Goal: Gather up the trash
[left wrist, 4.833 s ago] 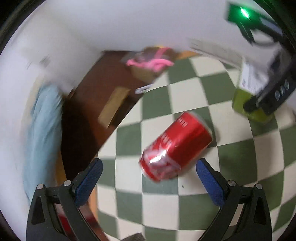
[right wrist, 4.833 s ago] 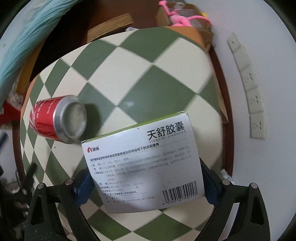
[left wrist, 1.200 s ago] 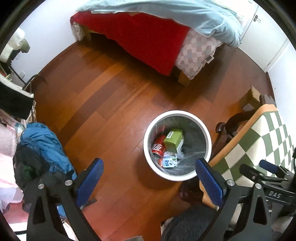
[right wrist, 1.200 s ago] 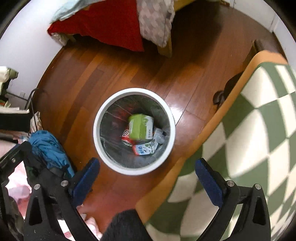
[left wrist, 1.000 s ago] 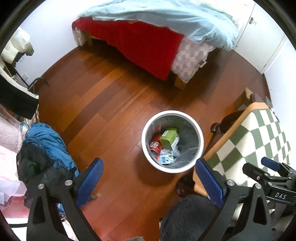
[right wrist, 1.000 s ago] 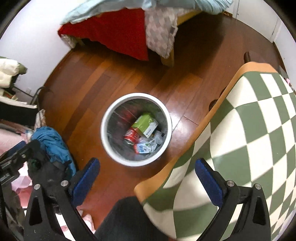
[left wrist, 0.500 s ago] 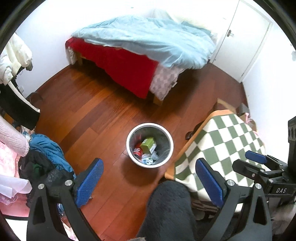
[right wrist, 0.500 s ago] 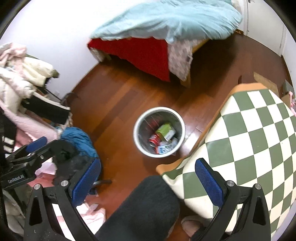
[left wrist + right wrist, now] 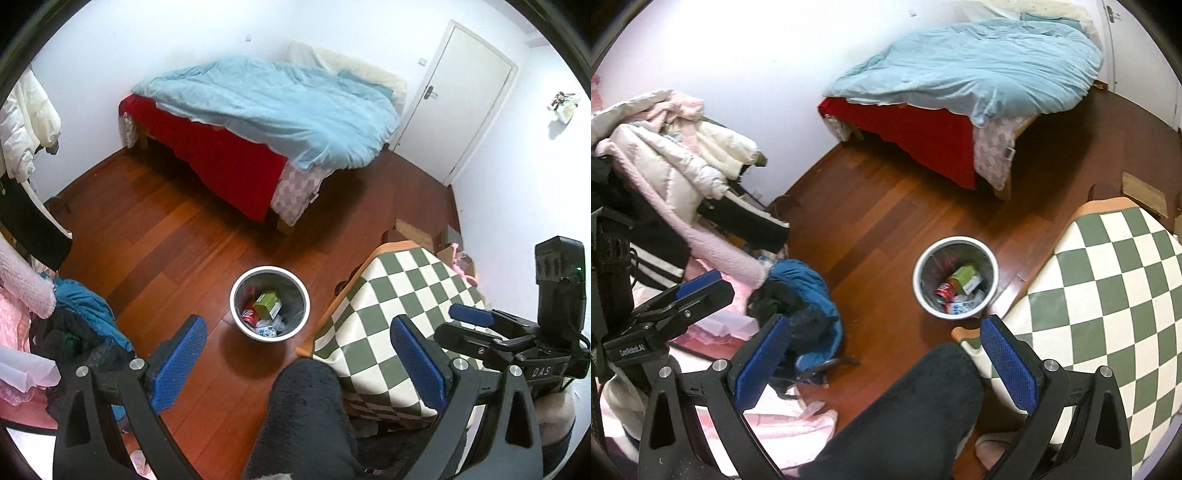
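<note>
A white trash bin (image 9: 236,295) stands on the wooden floor, far below both grippers; it also shows in the right wrist view (image 9: 918,280). Inside lie a red can (image 9: 249,316), a green box (image 9: 267,303) and some white wrappers; the can (image 9: 943,288) and box (image 9: 964,277) show in the right wrist view too. My left gripper (image 9: 297,358) is open and empty, high above the floor. My right gripper (image 9: 884,356) is open and empty, equally high. The right gripper's body (image 9: 517,339) shows in the left wrist view, the left gripper's body (image 9: 665,306) in the right wrist view.
A table with a green-and-white checked cloth (image 9: 399,306) stands right of the bin. A bed with a blue duvet (image 9: 273,107) is at the back, a white door (image 9: 465,96) beside it. Clothes (image 9: 672,177) are piled at the left. The person's dark-clad leg (image 9: 306,417) is below.
Both grippers have risen well away from the bin, so it looks smaller and more of the room shows. Earlier the can and box were on the table and in my grip; now they lie in the bin.
</note>
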The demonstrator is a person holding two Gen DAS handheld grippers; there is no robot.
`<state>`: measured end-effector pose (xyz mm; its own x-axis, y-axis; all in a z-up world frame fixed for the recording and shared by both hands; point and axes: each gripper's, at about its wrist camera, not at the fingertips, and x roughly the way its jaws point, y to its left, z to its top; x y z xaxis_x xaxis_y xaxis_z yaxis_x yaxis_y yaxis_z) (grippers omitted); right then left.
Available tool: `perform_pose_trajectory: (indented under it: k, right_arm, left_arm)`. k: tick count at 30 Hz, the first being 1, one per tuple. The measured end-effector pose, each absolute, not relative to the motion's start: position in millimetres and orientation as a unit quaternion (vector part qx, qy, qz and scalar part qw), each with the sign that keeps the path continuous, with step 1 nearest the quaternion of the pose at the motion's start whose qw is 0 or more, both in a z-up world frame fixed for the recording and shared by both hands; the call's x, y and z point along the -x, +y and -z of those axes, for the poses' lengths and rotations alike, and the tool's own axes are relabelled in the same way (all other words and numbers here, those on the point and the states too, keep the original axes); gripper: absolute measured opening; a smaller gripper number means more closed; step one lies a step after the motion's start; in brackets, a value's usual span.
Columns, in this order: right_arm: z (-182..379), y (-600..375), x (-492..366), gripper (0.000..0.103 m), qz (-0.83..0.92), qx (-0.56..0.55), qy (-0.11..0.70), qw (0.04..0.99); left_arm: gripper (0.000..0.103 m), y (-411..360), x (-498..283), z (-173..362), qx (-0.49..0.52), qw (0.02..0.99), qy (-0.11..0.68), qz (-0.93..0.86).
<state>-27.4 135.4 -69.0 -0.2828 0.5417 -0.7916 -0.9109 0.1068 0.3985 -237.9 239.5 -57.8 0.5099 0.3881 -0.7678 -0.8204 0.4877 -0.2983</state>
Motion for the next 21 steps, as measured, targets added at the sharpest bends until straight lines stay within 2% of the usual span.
perform_pose_trajectory:
  k: [9,21]
  right_arm:
    - [44,125,37,0.103,-0.656,0.192,0.484,0.547]
    - [39,120,41,0.103,-0.656,0.199,0.488,0.540]
  left_arm:
    - [0.101,227,245,47,0.344,0.809,0.313,-0.360]
    - [0.101,223,247,57,0.356,0.805,0.320,-0.351]
